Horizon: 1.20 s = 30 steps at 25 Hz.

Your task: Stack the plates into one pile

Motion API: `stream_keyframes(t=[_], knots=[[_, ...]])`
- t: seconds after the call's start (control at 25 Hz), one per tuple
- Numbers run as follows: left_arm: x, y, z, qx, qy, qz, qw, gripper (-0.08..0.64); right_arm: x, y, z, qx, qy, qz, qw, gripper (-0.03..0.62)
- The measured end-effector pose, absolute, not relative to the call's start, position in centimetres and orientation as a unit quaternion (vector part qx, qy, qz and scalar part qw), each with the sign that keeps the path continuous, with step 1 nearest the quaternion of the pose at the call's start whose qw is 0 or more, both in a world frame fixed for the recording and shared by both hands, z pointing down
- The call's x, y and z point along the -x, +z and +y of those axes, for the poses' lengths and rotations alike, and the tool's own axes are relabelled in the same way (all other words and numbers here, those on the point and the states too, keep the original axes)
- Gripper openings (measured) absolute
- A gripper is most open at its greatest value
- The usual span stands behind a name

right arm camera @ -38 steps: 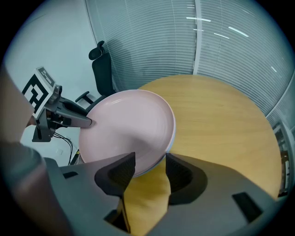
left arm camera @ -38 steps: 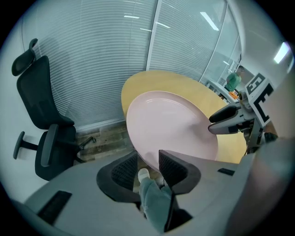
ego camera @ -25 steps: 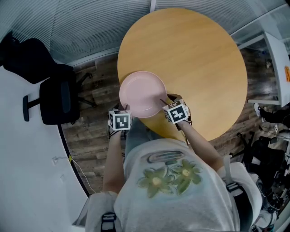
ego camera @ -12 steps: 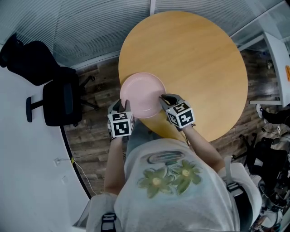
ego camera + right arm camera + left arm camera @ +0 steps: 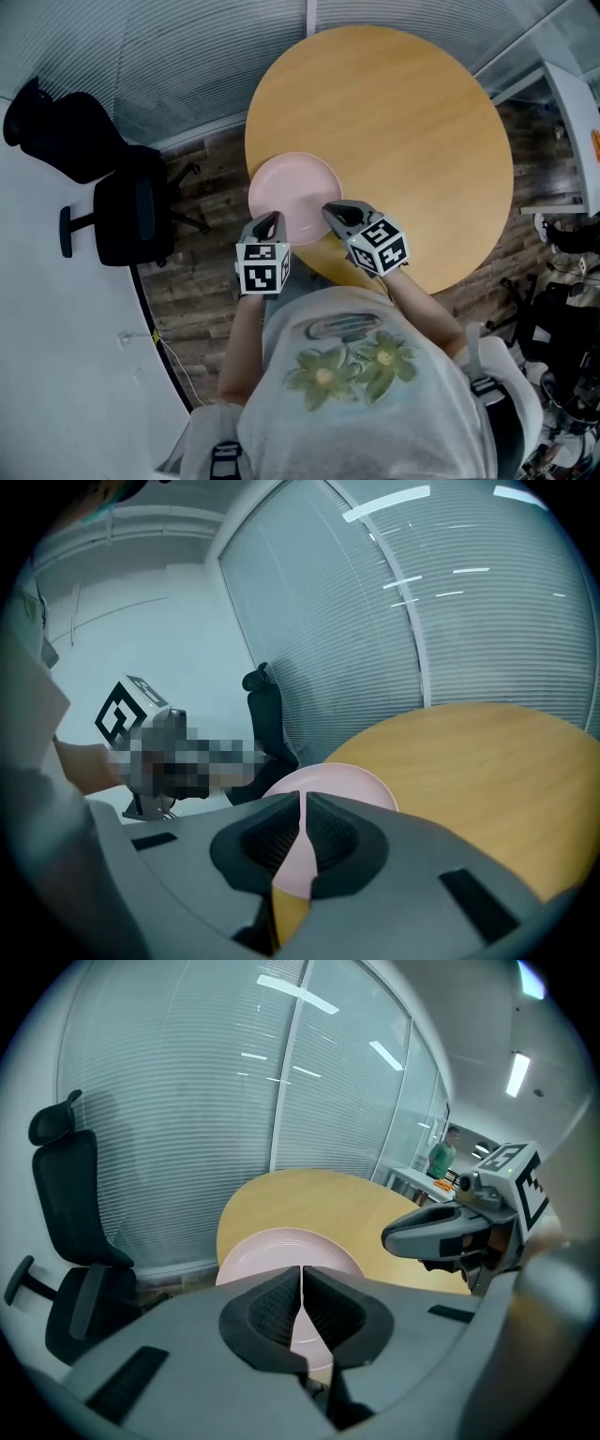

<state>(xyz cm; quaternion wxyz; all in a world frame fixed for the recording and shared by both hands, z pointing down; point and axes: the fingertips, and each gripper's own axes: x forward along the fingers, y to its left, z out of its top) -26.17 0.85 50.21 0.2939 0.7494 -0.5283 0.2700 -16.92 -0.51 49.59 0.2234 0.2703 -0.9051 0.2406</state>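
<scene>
Table (image 5: 403, 122) bears pink plate (image 5: 292, 192) at near edge. We hold left gripper (image 5: 270, 221) and right gripper (image 5: 331, 211) just beside plate's near rim, one each side; both jaws just closed, pinched together, nothing between.

Round wooden table (image 5: 403, 122); pink plate (image 5: 292, 192) lies near its edge.

1. Plate (image 5: 294, 195) is showing a smooth pink surface, soft sheen.
2. Table (image 5: 394, 122) is reading as light wood, smooth, matt.
3. Left gripper (image 5: 301, 1272) and right gripper (image 5: 303, 799) are showing matt grey plastic shells; pads (image 5: 273, 1315) are looking black, ribbed.
4. Floor (image 5: 202, 272) is looking like dark wood planks.
</scene>
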Motion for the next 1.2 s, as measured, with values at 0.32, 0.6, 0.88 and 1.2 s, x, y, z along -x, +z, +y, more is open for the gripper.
stream_keyframes(t=[0.32, 0.6, 0.88, 1.2], knots=[[23.9, 50.1, 2.1, -0.762, 0.279, -0.51, 0.286, 0.025, 16.7, 49.0, 0.8, -0.268, 0.218, -0.91, 0.23, 0.044], [23.2, 50.3, 3.0, -0.765, 0.284, -0.503, 0.286, 0.023, 16.7, 49.1, 1.6, -0.264, 0.217, -0.91, 0.234, 0.044], [23.0, 50.1, 3.8, -0.766, 0.282, -0.502, 0.287, 0.018, 16.6, 49.3, 2.4, -0.263, 0.221, -0.909, 0.237, 0.043], [23.1, 50.2, 4.2, -0.764, 0.282, -0.504, 0.288, 0.018, 16.4, 49.7, 3.1, -0.259, 0.223, -0.908, 0.244, 0.043]])
